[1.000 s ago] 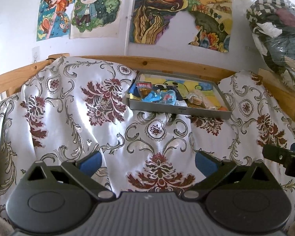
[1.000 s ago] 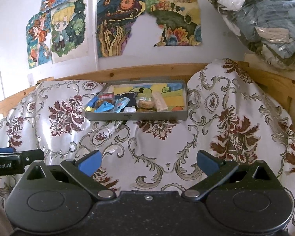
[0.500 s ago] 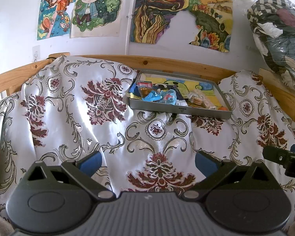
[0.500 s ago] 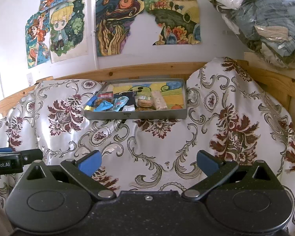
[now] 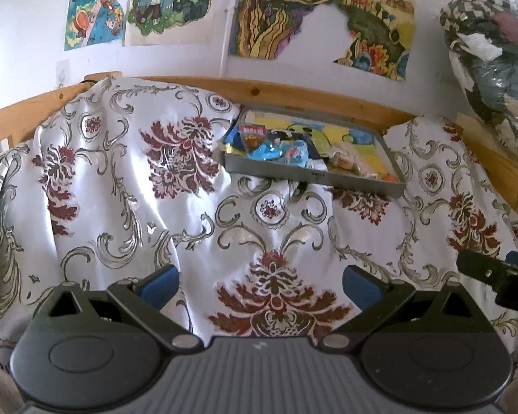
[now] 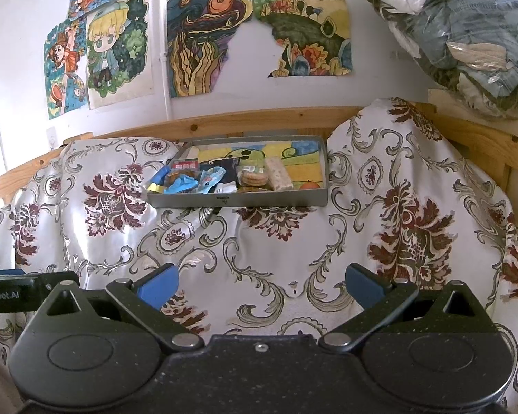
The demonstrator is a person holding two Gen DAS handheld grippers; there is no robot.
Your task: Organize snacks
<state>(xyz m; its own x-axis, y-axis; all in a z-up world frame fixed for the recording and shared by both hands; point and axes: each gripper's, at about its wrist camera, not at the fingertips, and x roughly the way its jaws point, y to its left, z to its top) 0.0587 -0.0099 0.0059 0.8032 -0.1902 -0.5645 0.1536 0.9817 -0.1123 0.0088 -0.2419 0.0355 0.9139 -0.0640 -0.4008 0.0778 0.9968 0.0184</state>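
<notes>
A grey metal tray [image 5: 314,174] [image 6: 238,200] rests on the patterned white cloth at the back. Inside lie several snacks: blue wrappers [image 5: 276,150] [image 6: 203,179], a red-labelled packet [image 5: 253,131] [image 6: 184,165], round biscuits in clear wrap [image 6: 253,176], a pale bar [image 6: 278,174] and a small orange piece [image 6: 309,184]. My left gripper [image 5: 260,283] is open and holds nothing, well in front of the tray. My right gripper [image 6: 260,283] is open too, with nothing between its fingers. Each gripper shows at the edge of the other's view [image 5: 493,272] [image 6: 17,293].
The cloth [image 5: 121,189] [image 6: 397,207] with red flowers and grey scrolls drapes over a wooden frame [image 5: 293,95] [image 6: 259,117]. Coloured drawings [image 6: 203,41] hang on the white wall. A plastic bag of clothes [image 5: 493,55] [image 6: 466,34] sits at the upper right.
Both views have shifted a little closer to the tray. Both grippers stay open, and the snacks in the tray have not moved.
</notes>
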